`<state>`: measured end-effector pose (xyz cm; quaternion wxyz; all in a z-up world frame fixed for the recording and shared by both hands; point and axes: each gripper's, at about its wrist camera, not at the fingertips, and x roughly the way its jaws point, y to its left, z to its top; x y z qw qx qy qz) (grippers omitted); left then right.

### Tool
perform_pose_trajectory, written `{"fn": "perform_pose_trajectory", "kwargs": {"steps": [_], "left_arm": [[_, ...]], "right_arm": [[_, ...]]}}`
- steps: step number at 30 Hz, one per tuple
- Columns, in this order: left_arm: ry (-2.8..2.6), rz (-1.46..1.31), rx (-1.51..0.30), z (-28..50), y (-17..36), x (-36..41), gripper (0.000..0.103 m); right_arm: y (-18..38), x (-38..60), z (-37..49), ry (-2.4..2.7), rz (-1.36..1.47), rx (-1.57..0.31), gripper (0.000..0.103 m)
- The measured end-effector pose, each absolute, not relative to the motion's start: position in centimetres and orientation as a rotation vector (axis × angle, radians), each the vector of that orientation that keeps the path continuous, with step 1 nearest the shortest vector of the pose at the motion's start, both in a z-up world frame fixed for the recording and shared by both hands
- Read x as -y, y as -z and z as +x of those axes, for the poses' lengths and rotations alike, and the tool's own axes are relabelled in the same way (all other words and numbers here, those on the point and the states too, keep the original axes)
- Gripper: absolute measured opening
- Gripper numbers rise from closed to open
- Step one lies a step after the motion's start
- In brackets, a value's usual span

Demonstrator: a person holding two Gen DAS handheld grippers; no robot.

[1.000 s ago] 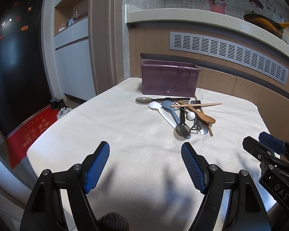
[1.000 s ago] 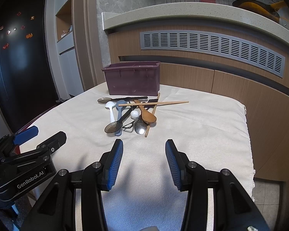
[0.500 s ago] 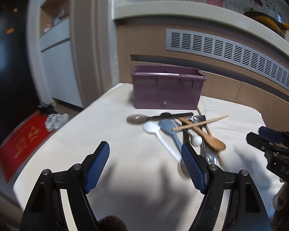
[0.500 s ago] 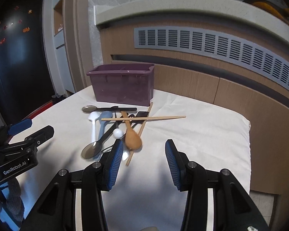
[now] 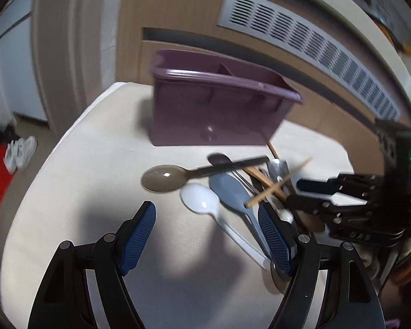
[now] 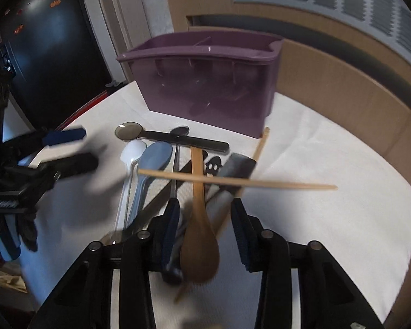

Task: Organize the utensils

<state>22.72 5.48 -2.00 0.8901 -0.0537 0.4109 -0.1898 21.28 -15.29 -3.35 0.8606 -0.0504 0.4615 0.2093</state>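
right gripper point(image 6: 204, 219) jaws wide, straddling brown wooden spoon point(image 6: 200, 244) in utensil pile; left gripper point(image 5: 207, 233) wide over white tablecloth point(image 5: 96, 192), purple plastic caddy point(image 5: 213, 112) behind.

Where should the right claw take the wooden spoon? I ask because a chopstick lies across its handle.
Probably at the neck, just below the chopstick. The wooden spoon lies bowl toward the right claw, already between its open jaws, so come straight down from above; the handle further up is pinned under other utensils.
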Motion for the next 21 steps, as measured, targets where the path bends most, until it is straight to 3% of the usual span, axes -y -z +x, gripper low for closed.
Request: {"fn": "perform_pose_trajectory", "kwargs": {"steps": [4,10,21], "left_arm": [[0.356,-0.017,-0.770,22.5,1.7,-4.9,0.077],[0.430,-0.003,-0.826,24.9,2.6,-4.4,0.077],[0.458,-0.006,-0.972,33.1,5.5,-3.4,0.076]], "right_arm": [[4.4,14.2,22.5,-0.454,-0.141,-1.003,0.028],[4.6,14.4,21.6,-0.432,-0.194,-1.003,0.013],[3.5,20.4,18.1,-0.350,-0.049,-0.994,0.013]]}}
